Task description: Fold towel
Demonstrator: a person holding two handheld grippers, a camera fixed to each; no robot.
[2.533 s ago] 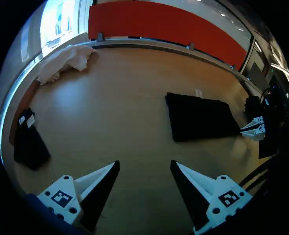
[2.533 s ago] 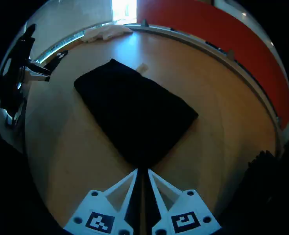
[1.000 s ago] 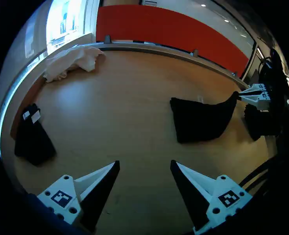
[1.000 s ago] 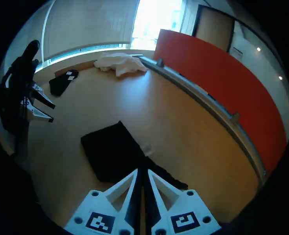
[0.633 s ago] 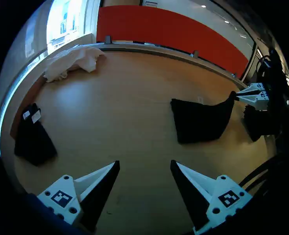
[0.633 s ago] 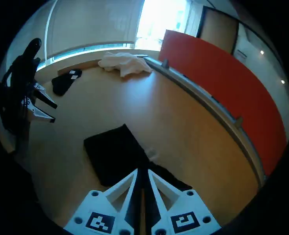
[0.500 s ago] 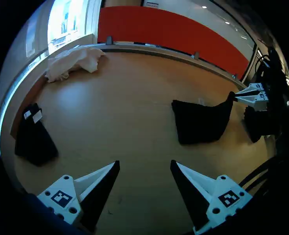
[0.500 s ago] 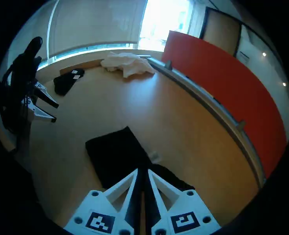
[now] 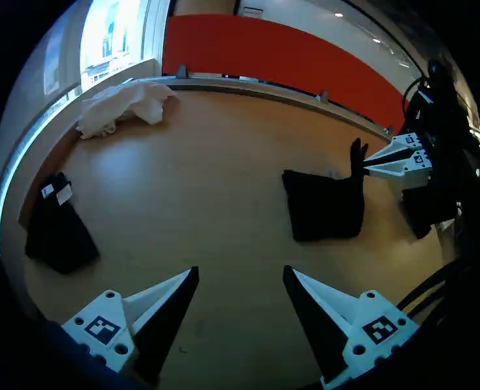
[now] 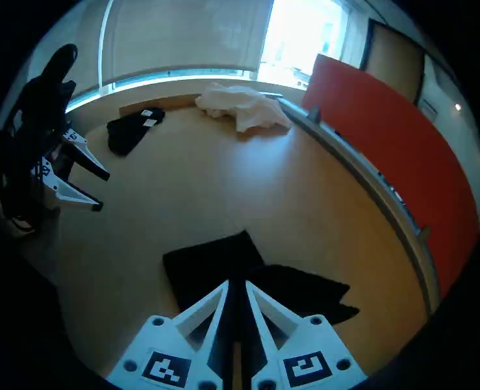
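Fingers (image 10: 219, 318) of my right gripper (image 10: 237, 286) tight on black fabric towel's (image 10: 204, 266) raised corner; left gripper's (image 9: 240, 270) spread, well apart from towel.

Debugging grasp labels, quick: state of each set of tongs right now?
Left tongs: open, holding nothing.
Right tongs: shut on the black towel, one edge lifted.

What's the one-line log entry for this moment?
right gripper: shut on black towel, corner raised | left gripper: open, over table | fold: unfinished
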